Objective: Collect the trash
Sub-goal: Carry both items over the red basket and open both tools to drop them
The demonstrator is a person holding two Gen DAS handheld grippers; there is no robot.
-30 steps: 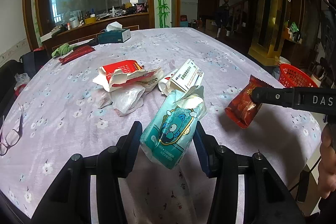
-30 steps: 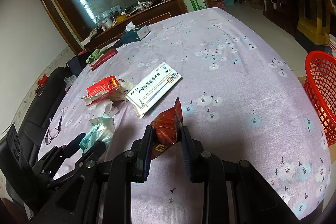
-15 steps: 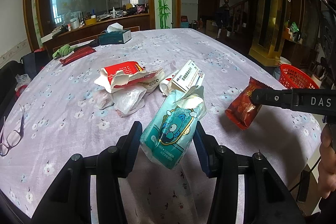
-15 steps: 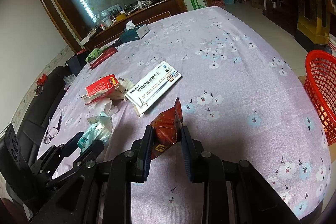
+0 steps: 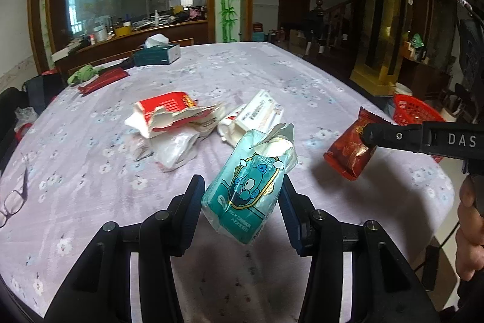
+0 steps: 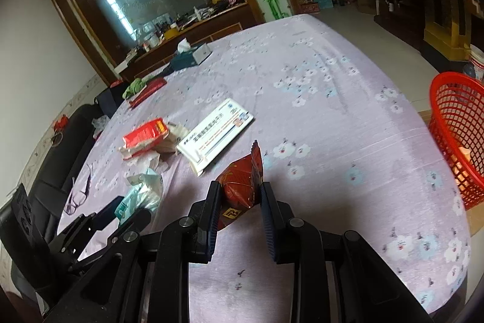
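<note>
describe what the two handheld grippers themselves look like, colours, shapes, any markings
Both are matte black. The left gripper and right gripper each have two flat fingers with dark blue ribbed pads, hinged on linkage bars joined by round silver bolts. The right one's side, in the left view, carries white letters "DAS". No cables show.

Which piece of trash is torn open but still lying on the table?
The red-and-white carton, ragged-edged beside the white medicine box; the other torn pack is held.

The right gripper point(image 6: 239, 196) pinches a red snack wrapper point(image 6: 242, 186) between its fingers point(image 6: 211, 211) above the table point(image 6: 332, 111).
</note>
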